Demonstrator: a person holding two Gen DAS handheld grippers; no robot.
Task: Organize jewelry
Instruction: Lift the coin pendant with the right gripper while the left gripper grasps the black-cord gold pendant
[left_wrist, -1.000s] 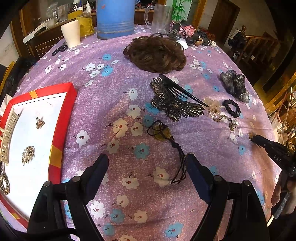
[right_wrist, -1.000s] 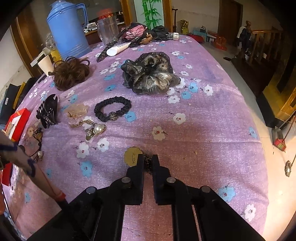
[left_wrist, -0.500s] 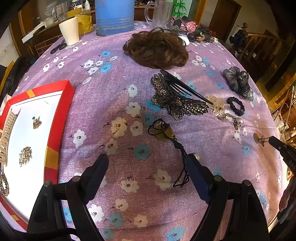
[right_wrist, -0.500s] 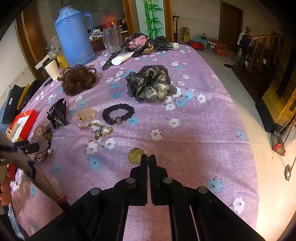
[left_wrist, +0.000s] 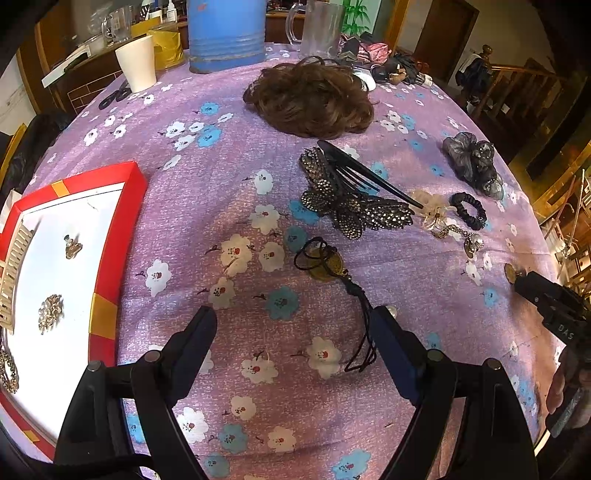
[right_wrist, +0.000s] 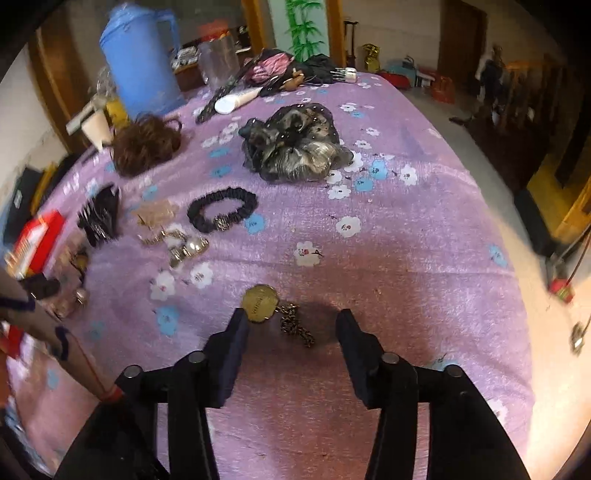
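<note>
My right gripper (right_wrist: 292, 319) hangs low over the purple flowered cloth with its jaws opening. A gold medallion (right_wrist: 260, 302) on a short chain (right_wrist: 295, 325) lies on the cloth between the fingers, and neither pad presses on it. In the left wrist view the same medallion (left_wrist: 510, 273) shows at the far right. My left gripper (left_wrist: 293, 317) is open over bare cloth. A black cord pendant (left_wrist: 328, 264) lies just beyond its right finger. The red box (left_wrist: 110, 258) with a white lining, at the left, holds two brooches (left_wrist: 51, 314) and a comb (left_wrist: 14, 273).
A studded butterfly clip (left_wrist: 351, 206), a black scrunchie (right_wrist: 221, 210), a pearl trinket (right_wrist: 184, 247), a grey scrunchie (right_wrist: 295, 144) and a brown hairpiece (left_wrist: 314, 99) lie across the cloth. A blue flask (left_wrist: 225, 33), a cup (left_wrist: 136, 66) and a glass mug stand at the far edge. The table drops off at the right.
The right gripper's jaws were shut on the medallion's chain and now stand apart, with medallion and chain lying on the cloth. The left gripper has kept still.
</note>
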